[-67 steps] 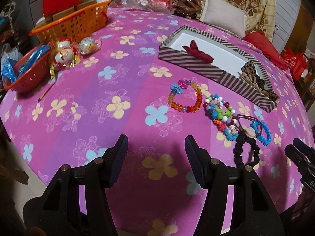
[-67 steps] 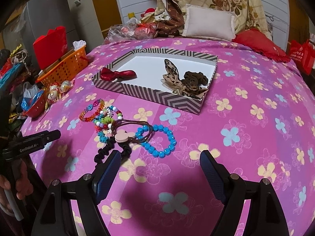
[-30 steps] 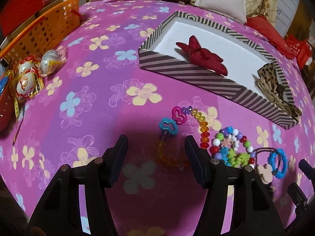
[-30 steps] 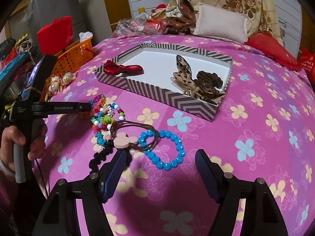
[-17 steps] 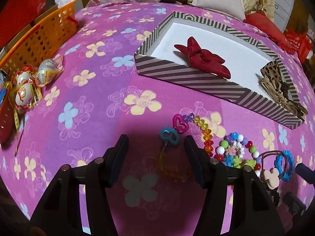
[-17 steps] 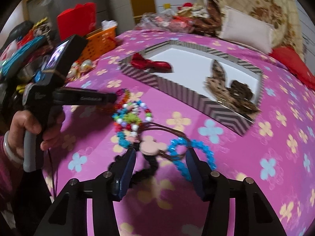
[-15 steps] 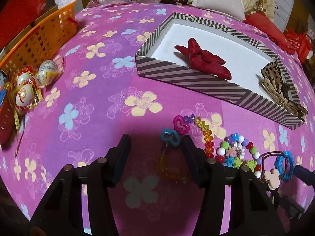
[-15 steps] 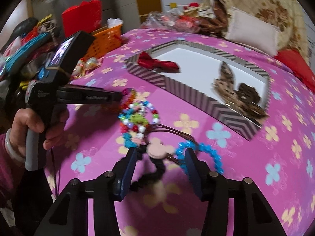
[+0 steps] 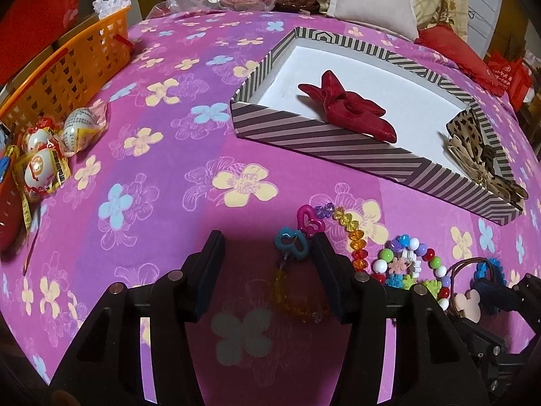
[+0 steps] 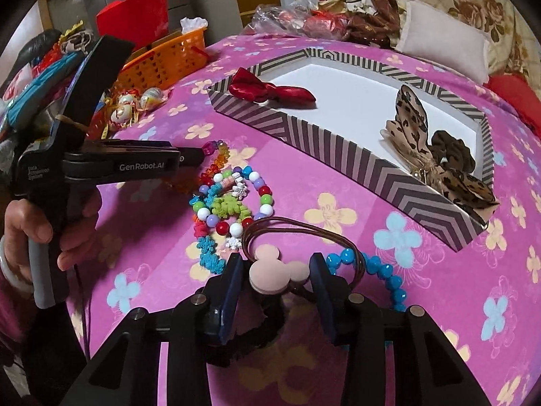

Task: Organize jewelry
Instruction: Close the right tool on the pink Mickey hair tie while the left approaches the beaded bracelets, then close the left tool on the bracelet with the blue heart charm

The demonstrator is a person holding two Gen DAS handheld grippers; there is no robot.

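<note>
Both grippers have moved forward and lowered onto the jewelry on the pink flowered cloth [image 9: 152, 176]. The left gripper [image 9: 267, 253] stands open around the crystal bracelet [image 9: 345, 237], near its teal clasp. The right gripper [image 10: 275, 277] stands open around the mouse-shaped hair tie [image 10: 277, 274]. The striped box [image 10: 338, 155] lies beyond them.

Home bedroom, floral purple bedspread [image 9: 169, 176], pillow [image 9: 372, 3], orange basket [image 9: 67, 74]
</note>
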